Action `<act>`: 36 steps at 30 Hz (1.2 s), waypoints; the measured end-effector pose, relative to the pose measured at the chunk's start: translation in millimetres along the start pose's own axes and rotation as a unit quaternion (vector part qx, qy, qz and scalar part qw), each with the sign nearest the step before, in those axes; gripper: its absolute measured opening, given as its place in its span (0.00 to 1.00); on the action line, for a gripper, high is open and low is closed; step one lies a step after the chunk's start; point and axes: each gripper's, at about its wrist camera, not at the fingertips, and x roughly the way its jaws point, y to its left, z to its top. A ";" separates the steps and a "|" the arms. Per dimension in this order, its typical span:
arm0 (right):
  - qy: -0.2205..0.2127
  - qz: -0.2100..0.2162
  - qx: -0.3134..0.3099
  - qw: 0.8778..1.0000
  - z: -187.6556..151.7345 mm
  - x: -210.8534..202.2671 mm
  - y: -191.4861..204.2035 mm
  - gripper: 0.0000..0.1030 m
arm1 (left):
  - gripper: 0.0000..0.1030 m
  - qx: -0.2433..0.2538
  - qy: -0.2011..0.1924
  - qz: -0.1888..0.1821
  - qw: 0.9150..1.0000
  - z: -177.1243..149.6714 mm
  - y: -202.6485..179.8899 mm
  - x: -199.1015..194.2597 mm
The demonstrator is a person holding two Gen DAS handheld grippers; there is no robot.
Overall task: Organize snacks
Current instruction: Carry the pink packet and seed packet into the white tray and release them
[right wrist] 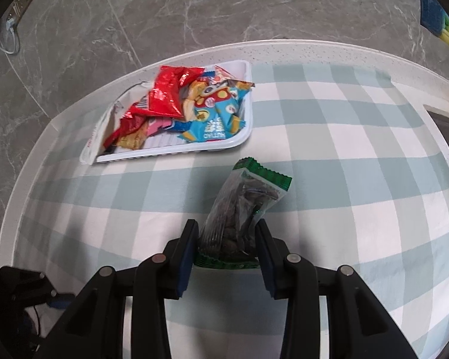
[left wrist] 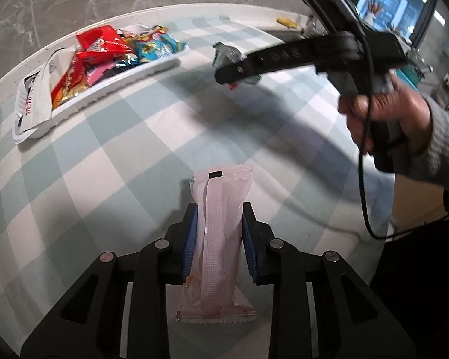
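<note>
Left wrist view. Upper left: white tray (left wrist: 110, 82) heaped with snack packs (left wrist: 104, 49), on checked cloth (left wrist: 119, 155). Lower centre: left gripper (left wrist: 220, 239), jaws narrowed onto pink packet (left wrist: 217, 236), pads pressing both sides. Upper right: right gripper (left wrist: 235, 70), hand (left wrist: 386, 119) on handle. Right wrist view. Upper left: same tray (right wrist: 224, 145). Centre: green-edged packet (right wrist: 239, 215) clamped in right gripper (right wrist: 227, 246), jaws partly closed.

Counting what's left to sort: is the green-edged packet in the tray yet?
Out. The green-edged packet sits between the right gripper fingers, short of the white tray.
</note>
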 end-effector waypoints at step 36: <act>-0.038 0.070 -0.034 0.996 70.8 -14.0 44.6 0.40 | 0.25 -0.102 -0.100 0.043 0.989 113.0 108.4 -51.0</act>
